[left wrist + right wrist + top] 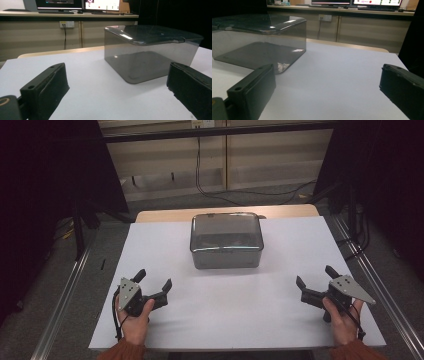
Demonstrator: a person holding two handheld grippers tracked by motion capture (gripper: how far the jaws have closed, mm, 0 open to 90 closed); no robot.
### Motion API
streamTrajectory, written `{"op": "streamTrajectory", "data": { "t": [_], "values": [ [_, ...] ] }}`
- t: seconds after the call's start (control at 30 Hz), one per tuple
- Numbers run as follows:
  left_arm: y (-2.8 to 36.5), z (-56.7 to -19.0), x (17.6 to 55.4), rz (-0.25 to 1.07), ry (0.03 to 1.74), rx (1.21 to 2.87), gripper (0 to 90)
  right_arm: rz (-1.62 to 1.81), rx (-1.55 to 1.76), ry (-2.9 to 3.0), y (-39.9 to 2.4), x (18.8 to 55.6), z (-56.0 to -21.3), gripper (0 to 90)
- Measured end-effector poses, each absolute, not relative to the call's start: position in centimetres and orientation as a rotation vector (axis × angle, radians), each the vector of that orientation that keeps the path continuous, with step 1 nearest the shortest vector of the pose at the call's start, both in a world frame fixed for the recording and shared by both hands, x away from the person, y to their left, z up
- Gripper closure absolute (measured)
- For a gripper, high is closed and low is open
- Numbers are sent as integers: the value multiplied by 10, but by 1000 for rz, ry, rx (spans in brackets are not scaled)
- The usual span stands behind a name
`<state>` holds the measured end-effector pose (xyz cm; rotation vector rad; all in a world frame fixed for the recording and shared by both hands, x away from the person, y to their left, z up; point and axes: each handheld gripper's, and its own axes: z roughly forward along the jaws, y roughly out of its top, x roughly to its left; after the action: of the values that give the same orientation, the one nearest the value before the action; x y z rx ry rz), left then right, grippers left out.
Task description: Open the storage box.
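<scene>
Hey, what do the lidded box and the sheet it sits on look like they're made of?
Box: likely smoke-tinted clear plastic, glossy; its floor shows through the walls and light glints on the lid.
Sheet: matte white, thin and flat, no glare; probably paper or board, hard to tell which. A pale wood-look tabletop edge shows behind it.

Right gripper [328,92] seen with black jaws spread wide and nothing between them, lidded smoky translucent box [259,40] set on the white table [342,75] toward its far left, monitors [354,2] ranged on a counter behind.
</scene>
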<state>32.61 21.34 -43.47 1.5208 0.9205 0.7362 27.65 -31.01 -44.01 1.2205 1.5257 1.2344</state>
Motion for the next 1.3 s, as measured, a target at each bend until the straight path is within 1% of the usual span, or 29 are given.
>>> {"op": "streamTrajectory", "data": {
  "t": [0.13,0.6,0.87,1.07,1.3],
  "values": [
    [213,-434,326,741,920,1526,34,1249,1230,1536,-310,277,-441,0],
    [212,-436,325,694,904,1546,41,1298,1208,1596,-301,283,-442,0],
    [209,-437,326,692,886,1575,44,1313,1165,1625,-289,290,-440,0],
    [209,-436,327,692,892,1558,44,1338,1159,1622,-285,292,-436,0],
    [208,-437,326,685,879,1565,44,1329,1127,1674,-268,299,-439,0]
  ]
}}
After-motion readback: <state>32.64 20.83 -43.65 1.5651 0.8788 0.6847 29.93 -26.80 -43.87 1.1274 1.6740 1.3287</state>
